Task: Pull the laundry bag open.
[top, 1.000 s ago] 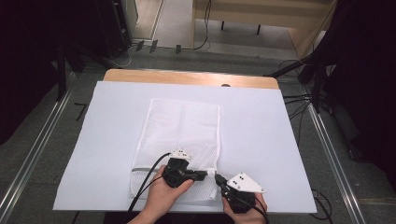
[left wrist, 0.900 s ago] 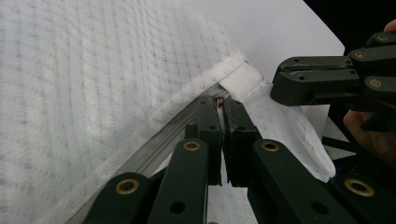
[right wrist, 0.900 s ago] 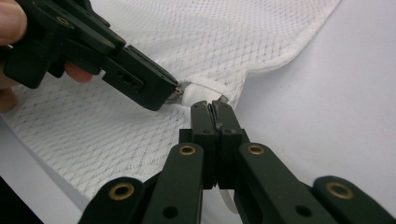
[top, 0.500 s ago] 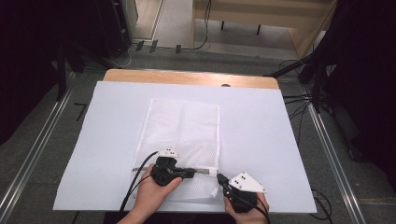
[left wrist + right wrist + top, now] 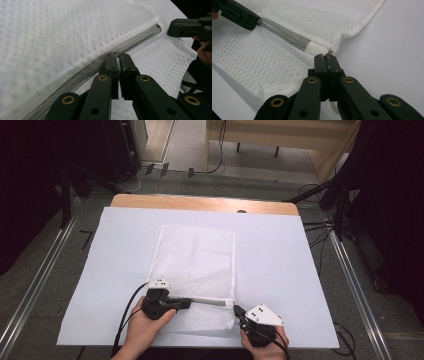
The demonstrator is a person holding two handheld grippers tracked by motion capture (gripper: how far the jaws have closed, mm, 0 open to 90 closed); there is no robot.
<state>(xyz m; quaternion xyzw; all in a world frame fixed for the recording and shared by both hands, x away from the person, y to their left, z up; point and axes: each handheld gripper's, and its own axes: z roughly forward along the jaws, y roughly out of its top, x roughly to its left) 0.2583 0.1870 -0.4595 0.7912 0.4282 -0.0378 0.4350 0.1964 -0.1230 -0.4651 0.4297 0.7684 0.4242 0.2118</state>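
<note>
1. Where the white sheet (image 5: 300, 270) covers the table (image 5: 200, 202), a white mesh laundry bag (image 5: 195, 260) lies flat near the front edge; contents cannot be told.
2. No legible writing seen.
3. Left gripper (image 5: 187, 302), jaws pressed together, pinches the zipper pull (image 5: 116, 54) on the bag's zipper (image 5: 212, 303).
4. Right gripper (image 5: 237, 310), jaws pressed together, pinches the bag's front right corner by the zipper end.

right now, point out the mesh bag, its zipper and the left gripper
mesh bag (image 5: 195, 255), high view, middle of the white netting
zipper (image 5: 287, 35), right gripper view, grey tape along the bag's edge
left gripper (image 5: 117, 55), left gripper view, tips closed on the zipper pull
</note>
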